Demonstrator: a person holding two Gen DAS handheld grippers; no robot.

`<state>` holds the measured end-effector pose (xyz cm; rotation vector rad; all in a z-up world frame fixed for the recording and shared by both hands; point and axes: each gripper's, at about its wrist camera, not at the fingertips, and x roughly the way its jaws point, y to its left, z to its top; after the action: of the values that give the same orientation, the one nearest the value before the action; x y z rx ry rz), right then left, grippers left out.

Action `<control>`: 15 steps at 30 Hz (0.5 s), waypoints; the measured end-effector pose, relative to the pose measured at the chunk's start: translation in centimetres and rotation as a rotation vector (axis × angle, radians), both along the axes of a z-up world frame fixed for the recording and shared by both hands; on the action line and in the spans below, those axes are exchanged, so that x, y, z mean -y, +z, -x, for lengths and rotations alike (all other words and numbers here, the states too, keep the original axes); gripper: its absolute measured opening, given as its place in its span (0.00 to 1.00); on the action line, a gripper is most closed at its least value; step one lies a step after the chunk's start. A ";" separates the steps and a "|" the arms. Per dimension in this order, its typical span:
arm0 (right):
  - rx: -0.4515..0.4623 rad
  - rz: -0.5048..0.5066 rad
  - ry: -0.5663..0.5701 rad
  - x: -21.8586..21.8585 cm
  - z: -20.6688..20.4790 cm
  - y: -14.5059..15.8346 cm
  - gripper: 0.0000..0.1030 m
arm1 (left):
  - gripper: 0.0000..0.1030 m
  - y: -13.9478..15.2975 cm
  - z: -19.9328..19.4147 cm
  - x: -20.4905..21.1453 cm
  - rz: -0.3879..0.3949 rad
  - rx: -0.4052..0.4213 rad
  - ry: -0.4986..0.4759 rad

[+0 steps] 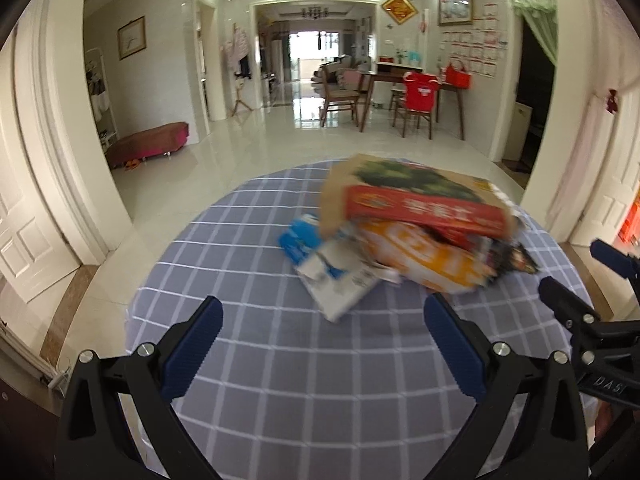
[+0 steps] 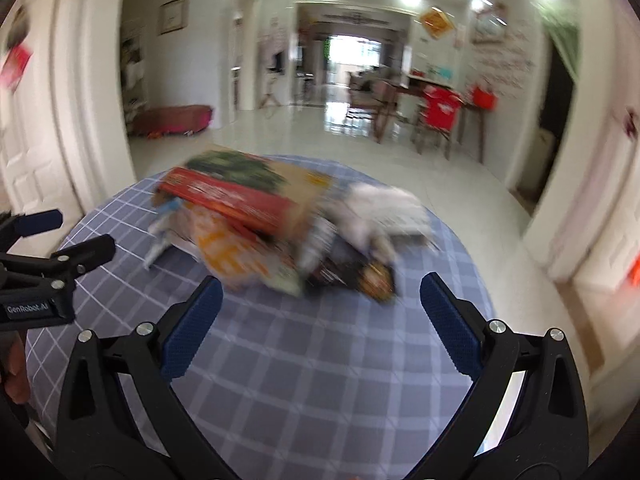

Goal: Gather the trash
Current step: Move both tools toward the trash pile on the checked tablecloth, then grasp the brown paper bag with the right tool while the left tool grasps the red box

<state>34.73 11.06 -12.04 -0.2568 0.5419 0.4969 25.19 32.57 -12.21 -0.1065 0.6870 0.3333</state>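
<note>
Trash pile [image 1: 404,236] — box, wrappers, paper heaped mid-table [image 1: 248,380], nothing collected yet: your left gripper [image 1: 322,334] and right gripper [image 2: 320,320] sit just short of the pile, jaws spread wide, both empty, all pickup remaining.

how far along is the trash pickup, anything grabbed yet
Nothing looks collected yet. The whole trash pile sits on the checked tablecloth: a cardboard box on top, an orange packet and a blue-and-white wrapper beneath. In hand: nothing, as the left hand-held gripper and right hand-held gripper are both open and empty, short of the pile. Every piece remains to be picked up.
</note>
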 end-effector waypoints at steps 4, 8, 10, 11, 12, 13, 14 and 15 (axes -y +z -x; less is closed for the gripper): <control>0.052 0.108 0.084 -5.2 -1.3 0.1 0.94 | 0.96 -0.6 -0.6 -2.9 0.028 0.002 0.027; 0.104 0.214 0.151 -9.6 -2.7 -0.5 0.94 | 0.96 -1.4 -1.3 -4.8 0.051 -0.004 0.029; 0.125 0.266 0.173 -11.4 -3.5 -0.9 0.94 | 0.96 -1.7 -1.8 -5.3 0.059 -0.007 0.022; 0.135 0.283 0.179 -12.1 -3.8 -1.1 0.94 | 0.96 -1.9 -2.1 -5.5 0.065 -0.008 0.015; 0.132 0.295 0.183 -12.8 -4.5 -1.3 0.94 | 0.96 -2.0 -2.3 -5.6 0.071 -0.011 0.007; 0.123 0.290 0.182 -13.0 -4.9 -1.4 0.94 | 0.96 -2.1 -2.7 -5.6 0.079 -0.013 -0.006; 0.108 0.281 0.180 -13.2 -5.5 -1.5 0.94 | 0.96 -2.2 -2.9 -5.6 0.085 -0.014 -0.015; 0.089 0.266 0.177 -13.2 -6.1 -1.5 0.93 | 0.96 -2.5 -3.3 -5.7 0.095 -0.016 -0.027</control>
<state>40.81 24.24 -13.57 -0.5825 0.5006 0.5818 28.53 38.31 -14.71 -0.1847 0.7194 0.2754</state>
